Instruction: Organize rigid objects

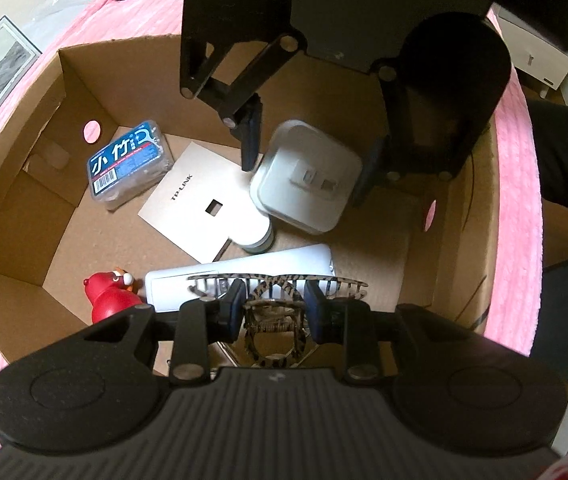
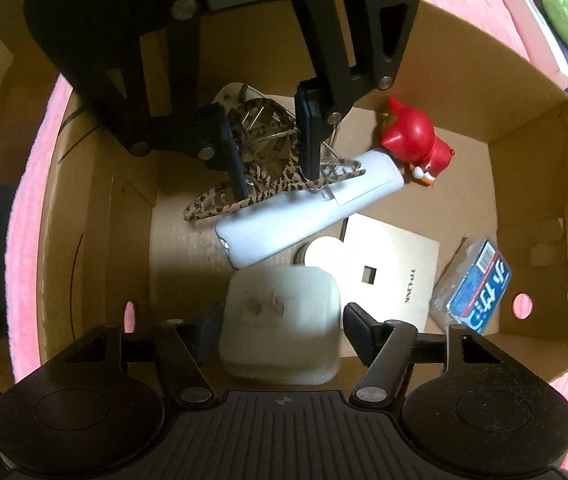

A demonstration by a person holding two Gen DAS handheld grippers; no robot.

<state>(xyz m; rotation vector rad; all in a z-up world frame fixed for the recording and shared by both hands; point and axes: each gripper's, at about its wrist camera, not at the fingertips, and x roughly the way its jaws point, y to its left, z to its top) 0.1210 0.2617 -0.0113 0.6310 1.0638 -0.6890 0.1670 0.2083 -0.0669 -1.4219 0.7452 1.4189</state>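
1. One open cardboard box (image 1: 72, 80) sits on a pink cover (image 1: 520, 184) and holds every item below.
2. Left gripper (image 1: 274, 308): jaws nearly closed, clamped on one leopard-print hair claw (image 1: 276, 280), held over the near box wall above one white remote (image 1: 212, 284). From the right wrist view, the claw (image 2: 260, 160) hangs between the pads, its teeth over the remote's (image 2: 304, 208) end.
3. Right gripper (image 2: 280, 328): jaws about half open around one white square adapter (image 2: 284, 320); the pads stand just beside its sides, and contact cannot be confirmed. In the left wrist view, the right gripper (image 1: 308, 160) brackets the adapter (image 1: 308, 176) near the box centre.
4. One white TP-LINK plate (image 1: 200, 208) lies flat mid-floor, overlapping one small round jar (image 1: 256, 236).
5. One blue-labelled case (image 1: 130, 164) rests tilted near the far-left corner.
6. One red toy figure (image 1: 112, 296) lies beside the remote's end, near the wall.
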